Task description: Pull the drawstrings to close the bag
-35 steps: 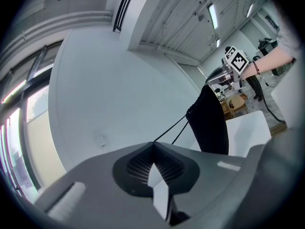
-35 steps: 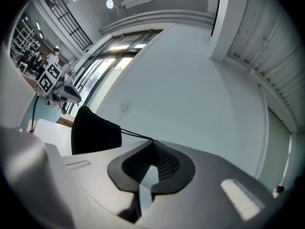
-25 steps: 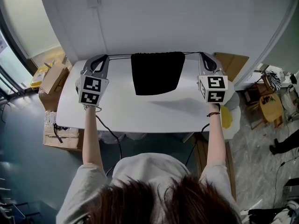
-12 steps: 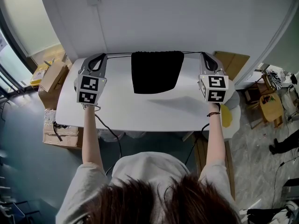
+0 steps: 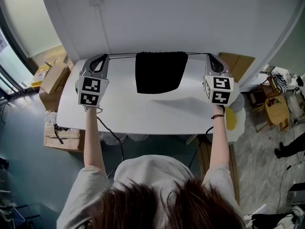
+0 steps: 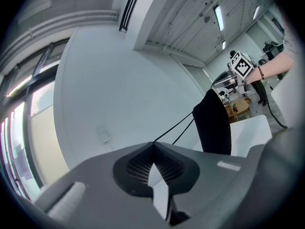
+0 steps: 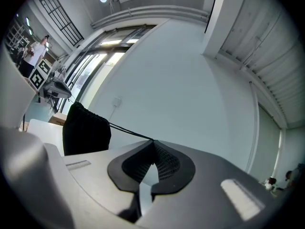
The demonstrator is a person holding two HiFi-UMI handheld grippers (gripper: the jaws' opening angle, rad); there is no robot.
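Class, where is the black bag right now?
In the head view the black bag is over the far middle of the white table, strung by its drawstrings between the left gripper and right gripper.

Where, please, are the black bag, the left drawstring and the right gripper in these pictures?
black bag [image 5: 160, 73], head view, middle of its cloth.
left drawstring [image 5: 122, 56], head view, midway along the taut cord.
right gripper [image 5: 208, 56], head view, its shut tip.

A white table [image 5: 143, 116] stands against a pale wall [image 5: 190, 18], cardboard boxes [image 5: 53, 80] on the grey floor [image 5: 24, 175] beside it.
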